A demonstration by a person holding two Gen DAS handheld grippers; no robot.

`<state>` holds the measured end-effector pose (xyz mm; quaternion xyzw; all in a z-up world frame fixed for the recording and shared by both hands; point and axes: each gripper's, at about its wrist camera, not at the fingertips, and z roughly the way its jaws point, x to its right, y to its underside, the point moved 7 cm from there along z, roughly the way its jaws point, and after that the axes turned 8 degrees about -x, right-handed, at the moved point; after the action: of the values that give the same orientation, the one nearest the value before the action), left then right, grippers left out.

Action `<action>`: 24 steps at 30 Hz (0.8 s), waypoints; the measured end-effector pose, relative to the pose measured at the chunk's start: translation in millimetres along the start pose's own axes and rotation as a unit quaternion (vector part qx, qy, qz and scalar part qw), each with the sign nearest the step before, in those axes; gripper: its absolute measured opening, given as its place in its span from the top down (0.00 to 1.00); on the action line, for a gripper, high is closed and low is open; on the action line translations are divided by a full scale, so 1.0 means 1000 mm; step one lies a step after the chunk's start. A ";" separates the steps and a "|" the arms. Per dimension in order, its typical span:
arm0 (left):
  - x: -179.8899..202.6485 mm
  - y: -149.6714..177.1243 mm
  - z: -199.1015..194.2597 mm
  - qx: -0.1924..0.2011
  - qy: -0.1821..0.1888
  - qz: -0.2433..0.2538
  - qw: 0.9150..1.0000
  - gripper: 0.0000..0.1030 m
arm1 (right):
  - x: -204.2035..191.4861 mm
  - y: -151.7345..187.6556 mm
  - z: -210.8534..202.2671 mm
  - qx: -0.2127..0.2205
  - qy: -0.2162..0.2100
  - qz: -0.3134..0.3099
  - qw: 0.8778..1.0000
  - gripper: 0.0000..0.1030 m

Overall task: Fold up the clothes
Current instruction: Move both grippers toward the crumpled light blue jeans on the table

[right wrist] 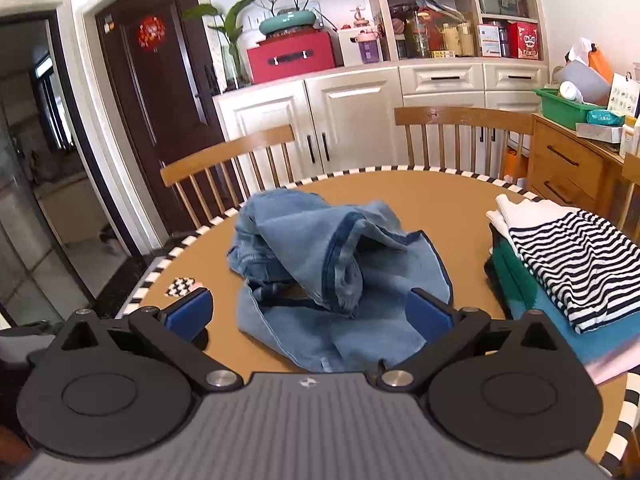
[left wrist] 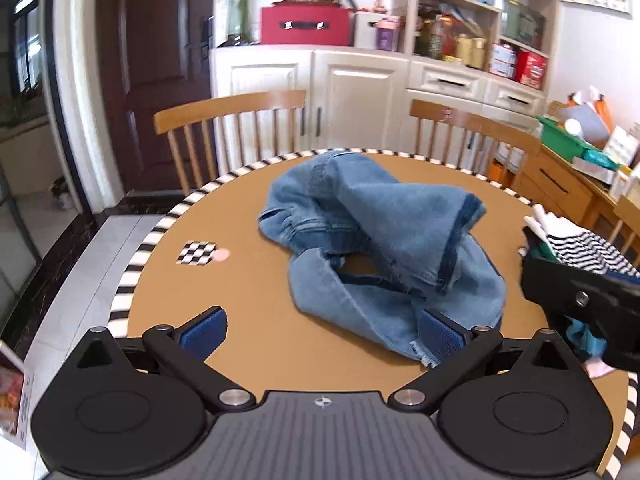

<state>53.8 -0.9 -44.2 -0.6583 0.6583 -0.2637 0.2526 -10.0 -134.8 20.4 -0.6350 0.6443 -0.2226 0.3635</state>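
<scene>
So we've got the jeans (left wrist: 384, 240) dumped in a crumpled heap roughly in the middle of the round table (left wrist: 248, 320); nothing folded about them, one leg flopped over the rest with the darker hem band showing, and a frayed cuff hanging toward our near edge; from the right wrist view the same jeans (right wrist: 340, 272) sit just ahead of us, waist end toward the far chairs. Our left gripper (left wrist: 320, 334) is spread wide with nothing in it; its left blue pad (left wrist: 202, 334) sits over bare tabletop, while the right one (left wrist: 440, 338) is right at the frayed cuff, and we can't tell if it's touching the denim or just over it. Our right gripper (right wrist: 310, 312) is wide apart and empty too; its right pad (right wrist: 430, 314) overlaps the near edge of the jeans, the left pad over the table beside them; from the left wrist view its black body pokes in at the right edge. Off to the right on the table there's the folded stack (right wrist: 568, 264); a black-and-white striped top on top, green, teal and white layers under it, well apart from the jeans. Small checkerboard marker (left wrist: 197, 253) with a pink dot beside it sits left of the jeans; the table rim (right wrist: 400, 169) has black-and-white stripes; two wooden chairs (right wrist: 228, 160) are tucked in at the far side, white cabinets (right wrist: 352, 112) behind them.
</scene>
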 end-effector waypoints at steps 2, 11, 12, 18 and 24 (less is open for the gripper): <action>0.001 0.002 -0.002 0.003 0.008 0.004 1.000 0.00 | 0.002 0.001 0.001 -0.001 -0.005 0.014 1.000 0.00; -0.014 0.008 0.001 -0.016 0.016 0.002 1.000 0.00 | 0.007 0.005 0.006 -0.015 -0.018 0.054 0.998 0.00; -0.014 0.008 0.003 -0.021 0.010 -0.007 1.000 0.00 | 0.005 0.003 0.008 -0.023 -0.012 0.051 0.998 0.00; -0.016 0.008 0.005 -0.028 0.005 -0.015 0.999 0.00 | 0.007 0.004 0.007 -0.025 -0.004 0.044 0.999 0.00; -0.011 0.010 0.010 -0.037 -0.001 -0.024 0.999 0.00 | 0.005 0.005 0.009 -0.031 -0.005 0.038 0.999 0.00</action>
<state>53.8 10.3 -58.6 -0.6829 0.6515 -0.2448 0.2222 -6.2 -137.8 9.4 -0.6219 0.6730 -0.1855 0.3548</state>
